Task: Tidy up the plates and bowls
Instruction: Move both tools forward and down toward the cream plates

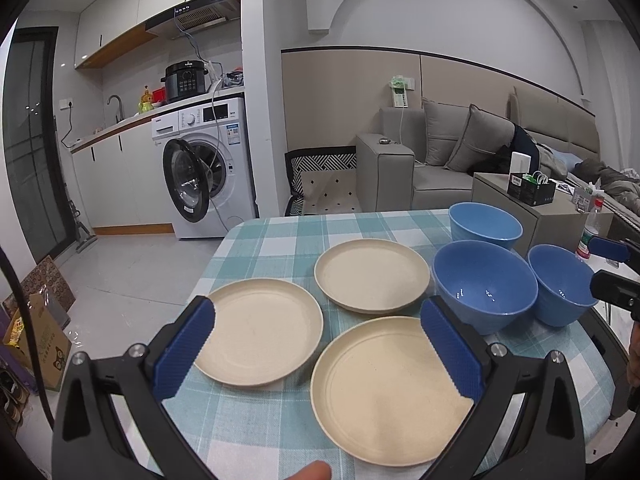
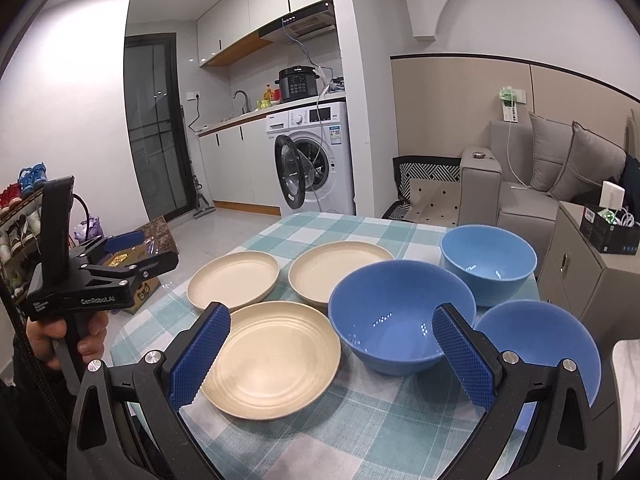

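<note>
Three cream plates and three blue bowls sat apart, all upright w/ openings facing up, on the checked tablecloth (image 2: pixel 384 432); round, so no long axis. Plates on the left: left plate (image 1: pixel 258 330), far plate (image 1: pixel 372 276), near plate (image 1: pixel 388 392). Bowls on the right: big bowl (image 2: pixel 400 316) just beside the far plate, far bowl (image 2: pixel 488 264) behind it, near bowl (image 2: pixel 540 348) at the table's right edge. Left gripper (image 1: pixel 320 352) hung over the plates, jaws wide apart, holding nothing. Right gripper (image 2: pixel 332 356) above the near plate and big bowl, also spread wide, empty. A hand (image 2: pixel 60 336) held the left gripper's handle.
</note>
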Tool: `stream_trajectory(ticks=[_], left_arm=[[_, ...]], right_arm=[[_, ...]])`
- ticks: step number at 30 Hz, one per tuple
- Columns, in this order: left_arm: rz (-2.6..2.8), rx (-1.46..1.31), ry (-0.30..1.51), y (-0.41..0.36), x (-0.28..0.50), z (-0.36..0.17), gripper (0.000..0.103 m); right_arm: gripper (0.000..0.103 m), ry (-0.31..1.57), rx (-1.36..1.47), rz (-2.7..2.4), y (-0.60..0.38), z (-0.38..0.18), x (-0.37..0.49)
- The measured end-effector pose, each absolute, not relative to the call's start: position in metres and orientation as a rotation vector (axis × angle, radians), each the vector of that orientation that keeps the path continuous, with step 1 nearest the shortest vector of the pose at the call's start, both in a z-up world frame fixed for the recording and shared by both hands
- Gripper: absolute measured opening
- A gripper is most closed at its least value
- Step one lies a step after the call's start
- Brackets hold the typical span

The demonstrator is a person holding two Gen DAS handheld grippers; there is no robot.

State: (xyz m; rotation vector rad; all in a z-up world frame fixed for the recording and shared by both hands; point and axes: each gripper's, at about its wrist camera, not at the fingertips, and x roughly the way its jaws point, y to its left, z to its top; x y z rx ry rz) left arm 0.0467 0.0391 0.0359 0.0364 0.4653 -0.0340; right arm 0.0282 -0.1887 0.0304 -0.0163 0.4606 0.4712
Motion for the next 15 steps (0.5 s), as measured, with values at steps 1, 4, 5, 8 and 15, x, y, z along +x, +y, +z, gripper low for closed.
stream_trajectory(ticks=[1,4,5,8,15], left_arm=[[-0.035,0.035,0.466,0.040,0.049,0.038,0.103],[-0.038,0.027,0.467,0.044,0.058,0.042,0.103],[-0.037,0.025,0.467,0.046,0.061,0.042,0.103],[-0.037,0.028,0.473,0.048,0.071,0.045,0.103],[-0.029,0.010,0.493,0.056,0.096,0.044,0.103]], right_arm=[[0.103,0.461,-0.016,0.475,-0.189,0.033,0.030],[0.103,0.470,-0.018,0.481,-0.189,0.039,0.038],[0.103,0.472,-0.019,0.481,-0.189,0.042,0.041],[0.103,0.496,-0.006,0.482,-0.191,0.048,0.053],[0.103,0.535,0.005,0.497,-0.191,0.051,0.077]])
